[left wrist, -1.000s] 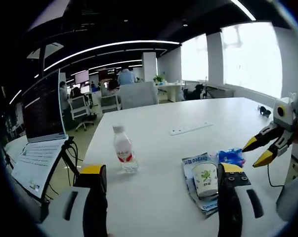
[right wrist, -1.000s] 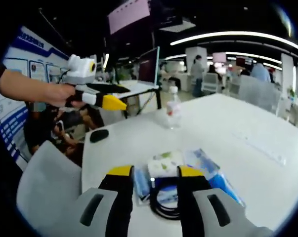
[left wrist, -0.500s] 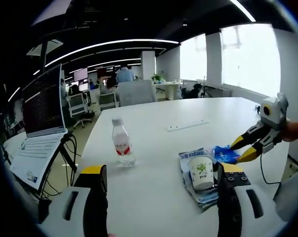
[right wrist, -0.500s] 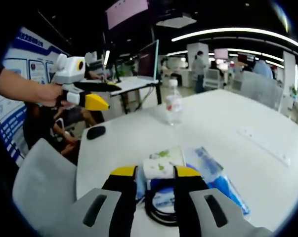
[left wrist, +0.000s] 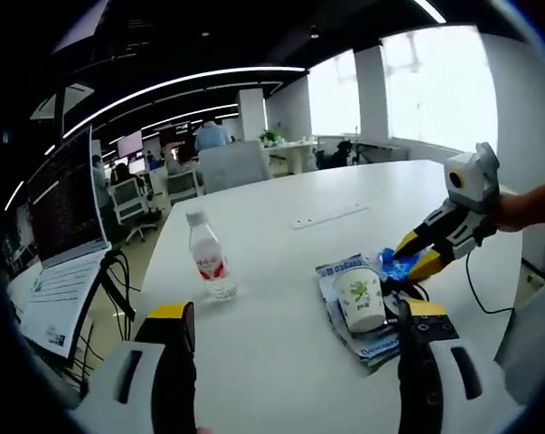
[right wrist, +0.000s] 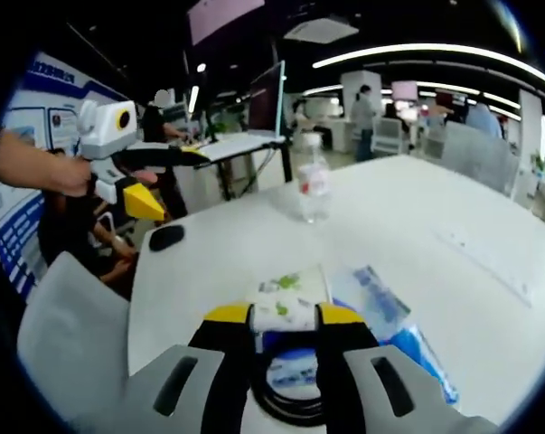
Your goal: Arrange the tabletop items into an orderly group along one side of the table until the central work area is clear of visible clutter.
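A paper cup (left wrist: pixel 360 298) stands on a blue-and-white packet (left wrist: pixel 344 336) near the table's front edge, with a blue bag (left wrist: pixel 391 263) just behind it. A water bottle (left wrist: pixel 207 258) stands upright to the left. My left gripper (left wrist: pixel 295 312) hangs wide open short of both, holding nothing. My right gripper (left wrist: pixel 417 257) comes in from the right, its yellow tips at the blue bag beside the cup. In the right gripper view my right gripper (right wrist: pixel 284 316) has its jaws narrowly apart over a black cable loop (right wrist: pixel 286 398), the cup (right wrist: pixel 286 303) at their tips. The left gripper (right wrist: pixel 171 176) is in a hand.
A white power strip (left wrist: pixel 326 215) lies mid-table. A black mouse (right wrist: pixel 166 237) sits near the table edge, with a grey chair (right wrist: pixel 64 334) below it. An open laptop (left wrist: pixel 60 244) stands on a side stand left of the table. People sit at desks behind.
My right gripper has moved in from the table's edge to the blue bag and cup, its jaws slightly narrower. The left gripper has dropped lower in the right gripper view.
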